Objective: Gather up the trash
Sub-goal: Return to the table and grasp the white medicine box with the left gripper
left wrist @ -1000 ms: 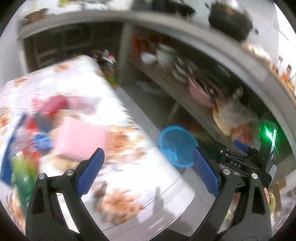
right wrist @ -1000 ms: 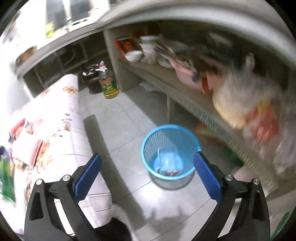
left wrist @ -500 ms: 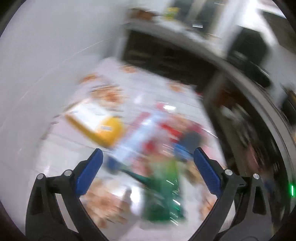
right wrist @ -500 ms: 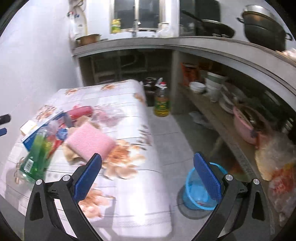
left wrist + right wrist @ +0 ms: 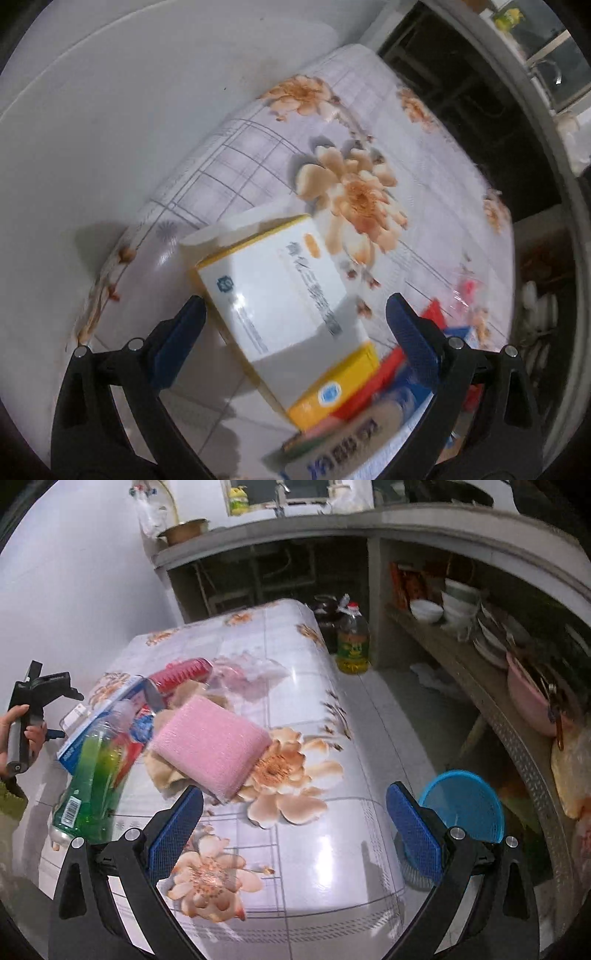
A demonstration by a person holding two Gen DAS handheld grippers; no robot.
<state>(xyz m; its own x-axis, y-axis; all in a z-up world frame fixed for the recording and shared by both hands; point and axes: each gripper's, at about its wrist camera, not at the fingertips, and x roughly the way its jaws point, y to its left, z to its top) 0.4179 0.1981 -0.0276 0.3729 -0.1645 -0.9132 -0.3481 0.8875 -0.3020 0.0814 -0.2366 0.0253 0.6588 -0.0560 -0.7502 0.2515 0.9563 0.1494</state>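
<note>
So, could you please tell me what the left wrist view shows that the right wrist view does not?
Only the left wrist view shows the white and yellow box up close, between the open left gripper fingers. Only the right wrist view shows the pink sponge, green bottle, blue basket and open right gripper. Both show the floral tablecloth.

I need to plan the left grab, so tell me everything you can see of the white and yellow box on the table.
The white and yellow box is a cardboard carton, white on its broad glossy face with blurred dark print, yellow along its edges and on one end that bears a round blue logo. It lies flat on the flowered tablecloth, near the wall-side edge, its yellow end against a red and blue pack. The left gripper has its jaws open around it.
</note>
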